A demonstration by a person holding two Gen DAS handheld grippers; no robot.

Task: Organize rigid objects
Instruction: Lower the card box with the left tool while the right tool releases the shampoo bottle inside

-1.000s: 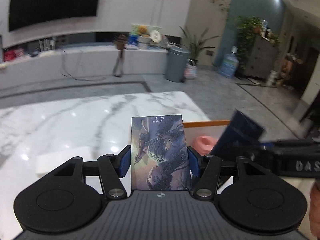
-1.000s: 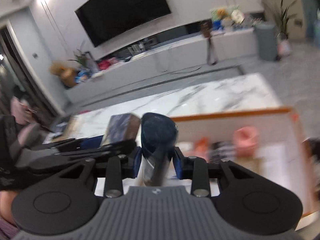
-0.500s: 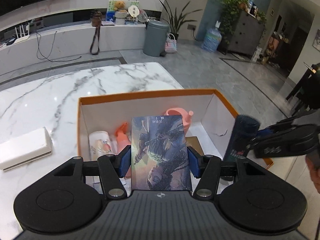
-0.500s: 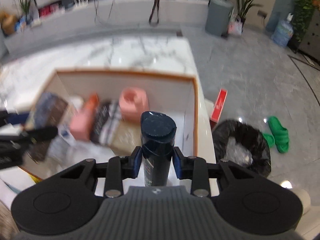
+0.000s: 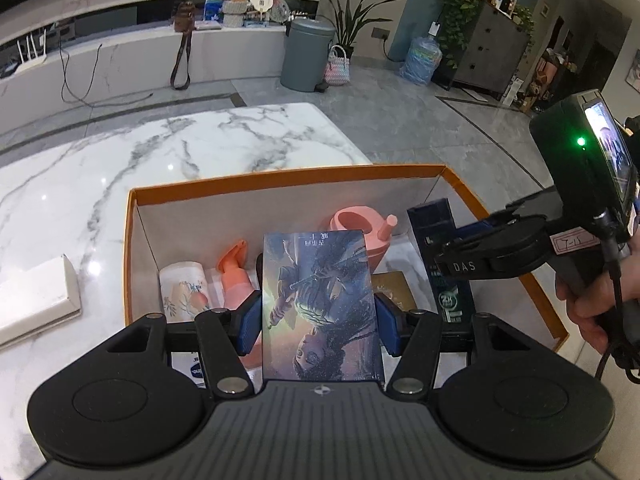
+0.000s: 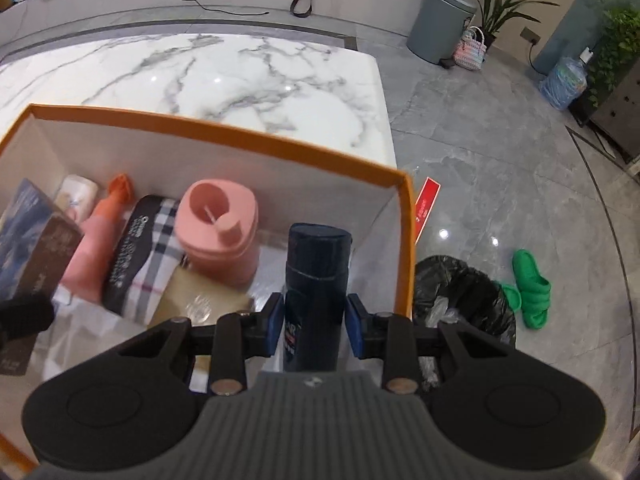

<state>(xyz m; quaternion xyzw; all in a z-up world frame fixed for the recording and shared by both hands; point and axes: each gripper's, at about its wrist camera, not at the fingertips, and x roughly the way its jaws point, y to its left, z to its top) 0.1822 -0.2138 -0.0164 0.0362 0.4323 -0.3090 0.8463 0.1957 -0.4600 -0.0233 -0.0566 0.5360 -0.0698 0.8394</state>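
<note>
White marble, veined in grey and glossy, forms the surface [image 5: 224,148] on which the orange-rimmed box [image 5: 288,176] stands, its inner walls pale and matt. At the far left of the surface a flat white block [image 5: 34,300] is seen, well apart from the box. Inside the box, at its left end, a small pale printed cylinder [image 5: 184,290] lies beside an orange spray bottle [image 5: 236,276]; a dark pouch with a checked pattern [image 6: 144,252] and a smooth pink jug with a lid [image 6: 220,236] follow toward the middle.

A flat, stiff box with a glossy illustrated face [image 5: 322,306] is pinched by its two long edges in the left tongs [image 5: 320,320] and is held above the box's near left part. To be set down well, it is probably best lowered on edge or laid flat into the gap by the spray bottle, and released only once it is supported, since its slick faces would slide.

Further right, a dark blue, smooth, oval-topped bottle [image 6: 318,292] is gripped around its body by the right tongs [image 6: 316,326], above the bare right end of the box near the wall. Whether its base already touches the floor of the box cannot be told, as the tongs hide it. It should be eased straight down clear of the pink jug, because a tall narrow bottle tips readily.
</note>
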